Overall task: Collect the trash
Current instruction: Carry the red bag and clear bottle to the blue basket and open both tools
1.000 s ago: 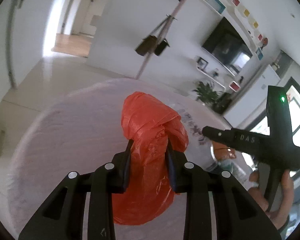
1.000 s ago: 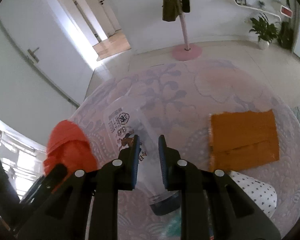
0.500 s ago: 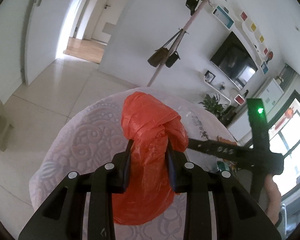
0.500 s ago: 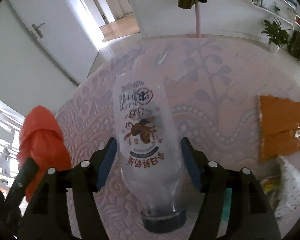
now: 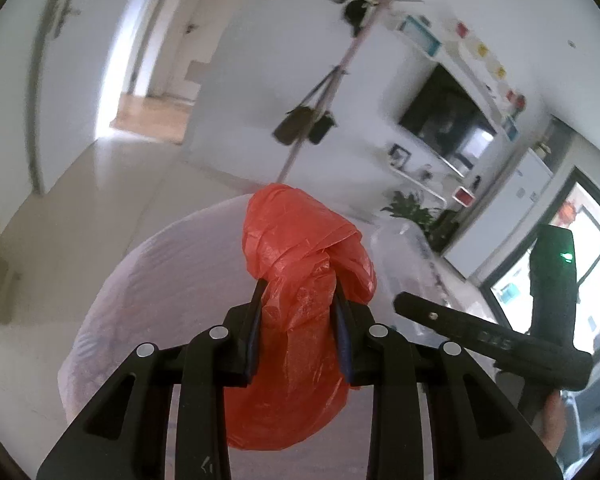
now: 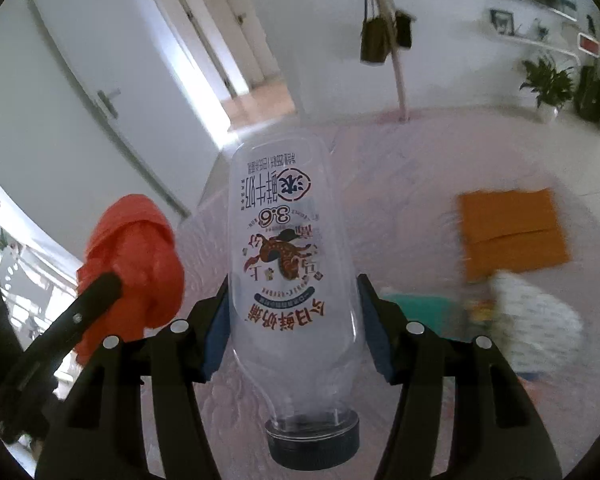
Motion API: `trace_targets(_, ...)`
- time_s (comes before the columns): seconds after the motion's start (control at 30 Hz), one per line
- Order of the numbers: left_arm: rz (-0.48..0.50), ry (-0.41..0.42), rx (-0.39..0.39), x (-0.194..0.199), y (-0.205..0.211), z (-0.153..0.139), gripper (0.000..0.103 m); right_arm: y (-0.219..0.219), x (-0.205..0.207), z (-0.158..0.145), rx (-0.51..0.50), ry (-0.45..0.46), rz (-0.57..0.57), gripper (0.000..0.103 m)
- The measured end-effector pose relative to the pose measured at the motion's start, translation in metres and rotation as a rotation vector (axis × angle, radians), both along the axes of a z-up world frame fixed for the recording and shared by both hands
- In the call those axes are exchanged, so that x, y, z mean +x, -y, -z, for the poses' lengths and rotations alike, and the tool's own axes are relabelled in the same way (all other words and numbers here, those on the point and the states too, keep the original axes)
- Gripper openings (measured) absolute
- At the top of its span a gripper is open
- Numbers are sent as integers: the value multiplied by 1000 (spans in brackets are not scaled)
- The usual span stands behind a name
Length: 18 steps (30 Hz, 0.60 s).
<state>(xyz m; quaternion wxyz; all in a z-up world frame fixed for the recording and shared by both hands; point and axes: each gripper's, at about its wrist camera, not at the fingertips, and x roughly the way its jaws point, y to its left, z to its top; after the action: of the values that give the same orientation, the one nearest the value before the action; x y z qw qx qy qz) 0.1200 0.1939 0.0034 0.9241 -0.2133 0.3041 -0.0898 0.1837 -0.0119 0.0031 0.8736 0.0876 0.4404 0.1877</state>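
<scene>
Bottle (image 6: 290,264), clear plastic, empty by the look of it, dark cap (image 6: 314,440) pointing down toward the camera, base pointing away. Held across its printed middle by the right hand-held gripper (image 6: 292,320), blue pads pressed against both sides, lifted clear of the patterned counter (image 6: 420,184). Probably very light and thin-walled, so likely to dent or squirt out under a hard squeeze; smooth sides look slippery. Best taken where it is now, at the wide labelled belly, or lower near the stiffer neck above the cap.

Bag (image 5: 296,312), orange-red plastic, bunched and soft, clamped at its gathered neck by the left hand-held gripper (image 5: 298,320), rest of it sagging below and puffing up above the pads. Limp and crinkly, likely to collapse shut unless the mouth is spread; no opening visible from either view.

Seen from the right wrist, bag (image 6: 130,264) just left of the bottle, near but not touching. Farther out on the counter, an orange cloth (image 6: 512,234), a white dotted wrapper (image 6: 536,320) and something teal (image 6: 416,314), all blurred. Beyond, a coat stand (image 6: 392,44) with hanging handbags and a potted plant (image 6: 546,84) on the floor.
</scene>
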Motion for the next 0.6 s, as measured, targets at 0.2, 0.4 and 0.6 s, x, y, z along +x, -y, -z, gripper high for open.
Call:
trace_targets(0.2, 83, 80, 15, -3, 46, -38, 28, 87, -36, -38, 27, 82, 142, 55)
trace_targets(0.4, 220, 106, 45, 5, 125, -58, 28, 187, -58, -55, 40, 110, 327, 55)
trace_targets(0.6, 382, 65, 24, 23, 221, -60, 28, 275, -85, -56, 73, 114, 485, 55)
